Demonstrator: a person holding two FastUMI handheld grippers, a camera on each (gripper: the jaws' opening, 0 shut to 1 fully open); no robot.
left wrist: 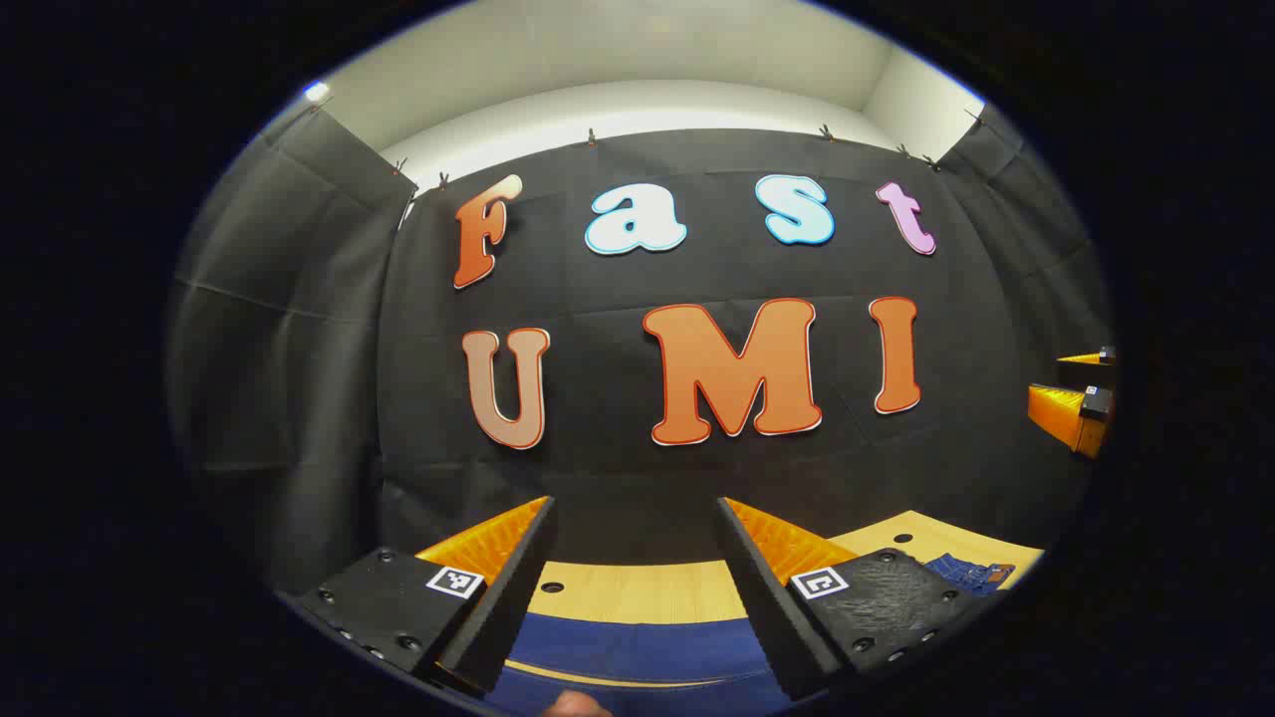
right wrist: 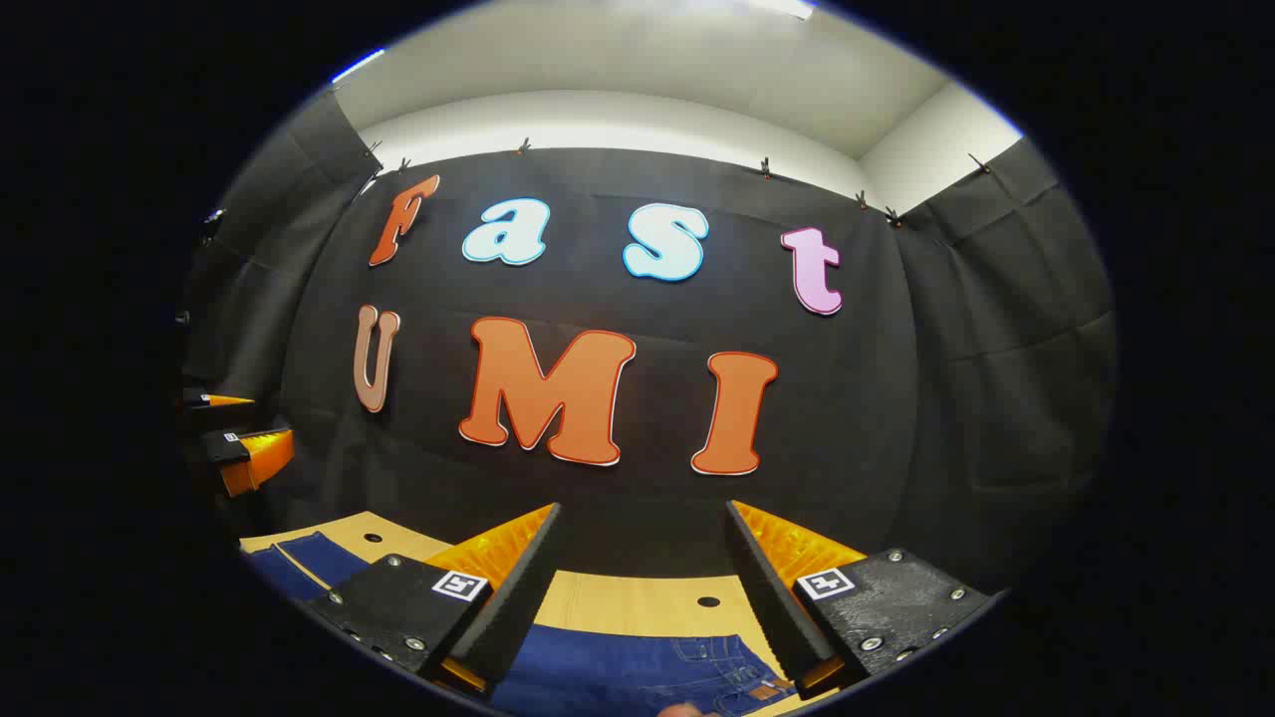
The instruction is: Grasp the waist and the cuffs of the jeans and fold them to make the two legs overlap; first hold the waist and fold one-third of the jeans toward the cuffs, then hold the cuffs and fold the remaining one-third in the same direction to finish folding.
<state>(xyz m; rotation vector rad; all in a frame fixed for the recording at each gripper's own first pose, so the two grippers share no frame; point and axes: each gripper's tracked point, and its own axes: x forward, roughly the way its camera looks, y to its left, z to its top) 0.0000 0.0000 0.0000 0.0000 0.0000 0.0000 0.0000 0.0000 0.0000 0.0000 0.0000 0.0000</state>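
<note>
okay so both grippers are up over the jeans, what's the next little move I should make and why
Probably lower both grippers toward the jeans and close on the near edge. The left gripper and right gripper are open, pointing at the wall with nothing between their fingers, while the denim lies flat on the wooden table below them. The waist stitching shows under the right gripper, so that end looks graspable.

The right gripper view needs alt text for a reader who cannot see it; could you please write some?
The right gripper hangs with its black-and-orange fingers wide open above dark blue denim jeans lying on a light wooden table. The left gripper shows at the far left edge, before the black cloth wall.
</note>
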